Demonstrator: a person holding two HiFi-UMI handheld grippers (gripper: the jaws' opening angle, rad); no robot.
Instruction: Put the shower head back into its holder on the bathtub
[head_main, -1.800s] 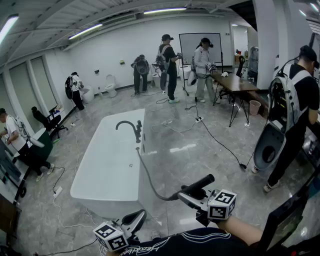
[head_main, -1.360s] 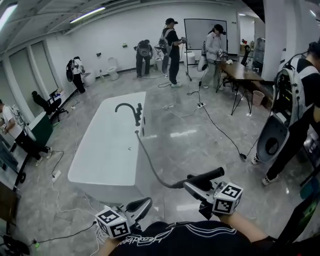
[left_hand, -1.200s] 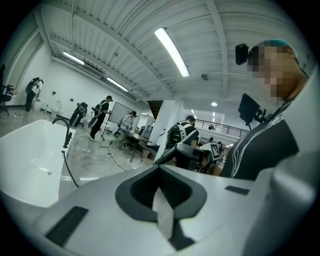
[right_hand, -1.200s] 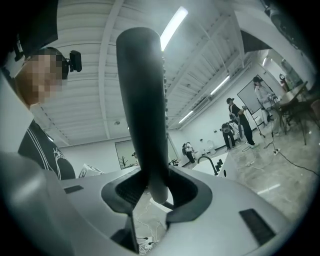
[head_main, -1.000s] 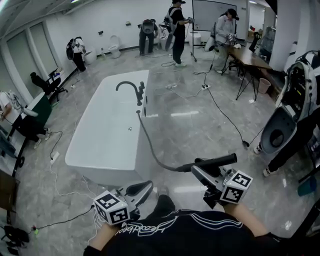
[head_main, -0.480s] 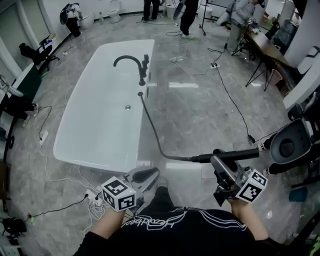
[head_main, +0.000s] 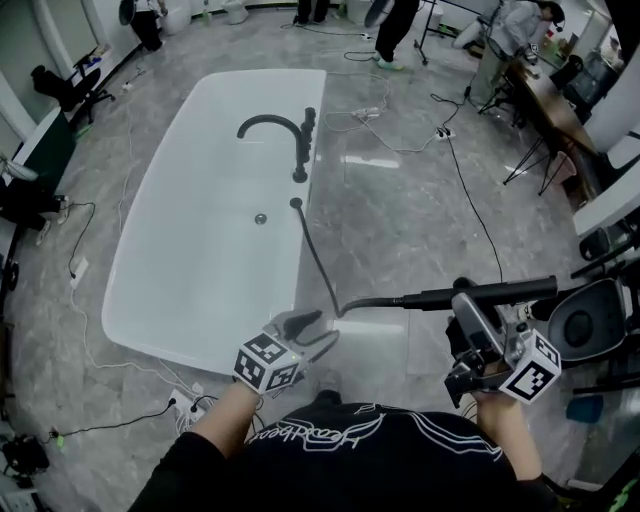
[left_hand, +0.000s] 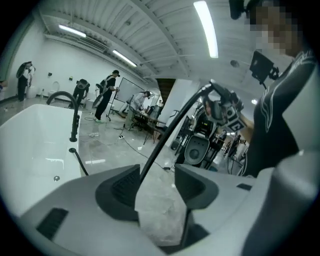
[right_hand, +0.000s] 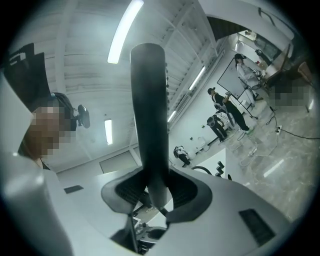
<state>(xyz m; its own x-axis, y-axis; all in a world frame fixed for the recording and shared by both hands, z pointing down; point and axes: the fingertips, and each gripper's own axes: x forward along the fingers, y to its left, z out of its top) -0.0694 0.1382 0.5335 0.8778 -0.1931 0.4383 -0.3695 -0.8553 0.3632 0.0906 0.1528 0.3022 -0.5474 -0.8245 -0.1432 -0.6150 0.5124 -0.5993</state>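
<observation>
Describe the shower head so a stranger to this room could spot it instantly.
Find the long white bathtub on the grey floor. A dark hose leaves its rim and ends at the shower head: a straight black wand clamped in the right gripper, unlike the curved tap.

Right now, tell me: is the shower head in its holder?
No: the right tongs hold the shower head over the floor, off the tub.

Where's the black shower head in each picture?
Head view: the shower head lies sideways at the lower right.
Left gripper view: it is small, right of centre near the top, at the upper end of the hose.
Right gripper view: it is huge and upright in the middle.
Shared landmark: the curved black tap.
</observation>
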